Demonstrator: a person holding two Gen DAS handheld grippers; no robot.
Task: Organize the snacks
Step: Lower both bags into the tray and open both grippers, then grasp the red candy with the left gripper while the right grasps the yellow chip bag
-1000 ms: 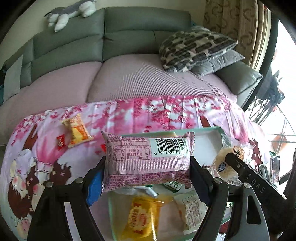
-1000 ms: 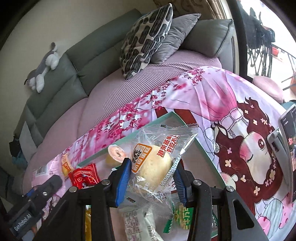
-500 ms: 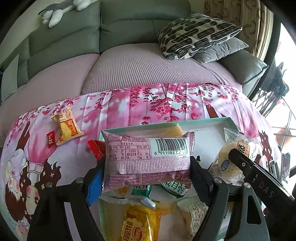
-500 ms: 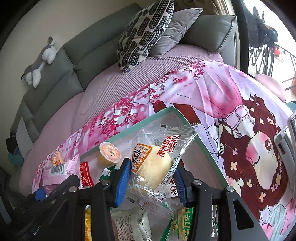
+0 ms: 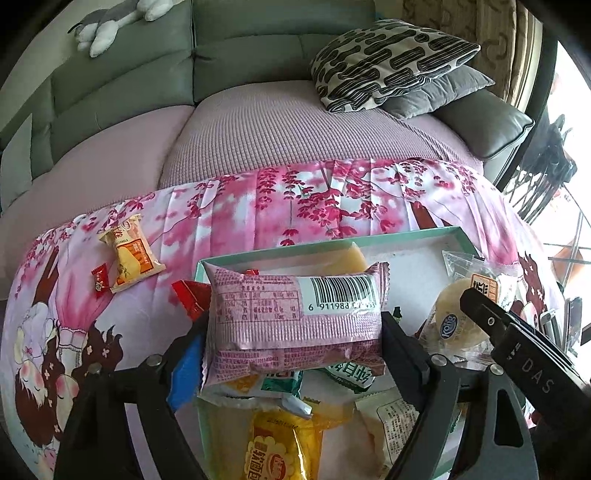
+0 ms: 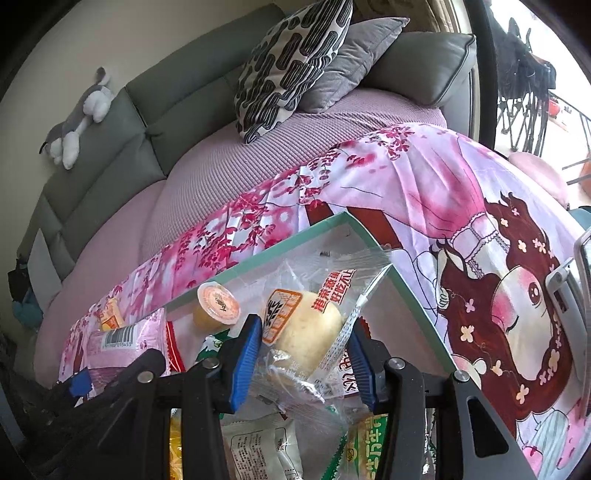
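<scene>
Pink snack packet (image 5: 293, 321) clamped crosswise between left hand-held gripper (image 5: 291, 341) fingers.

Grey-green sofa (image 5: 229, 62) along a plain cream wall (image 6: 74, 44), backrest in stitched panels. Seat under a ribbed mauve cover (image 5: 295, 136). Plush grey-and-white toy (image 6: 77, 118) lying on top of the backrest at the left. Black-and-cream patterned cushion (image 5: 388, 62) leaning on a plain grey cushion (image 5: 439, 92) at the right end, beside the grey armrest (image 5: 491, 125). Pink cherry-blossom cloth with a cartoon girl print (image 6: 424, 192) spread in the foreground. Patterned curtain (image 5: 476, 33) at upper right. Strong daylight through glazing on the right; black railing (image 6: 528, 114) outside.
</scene>
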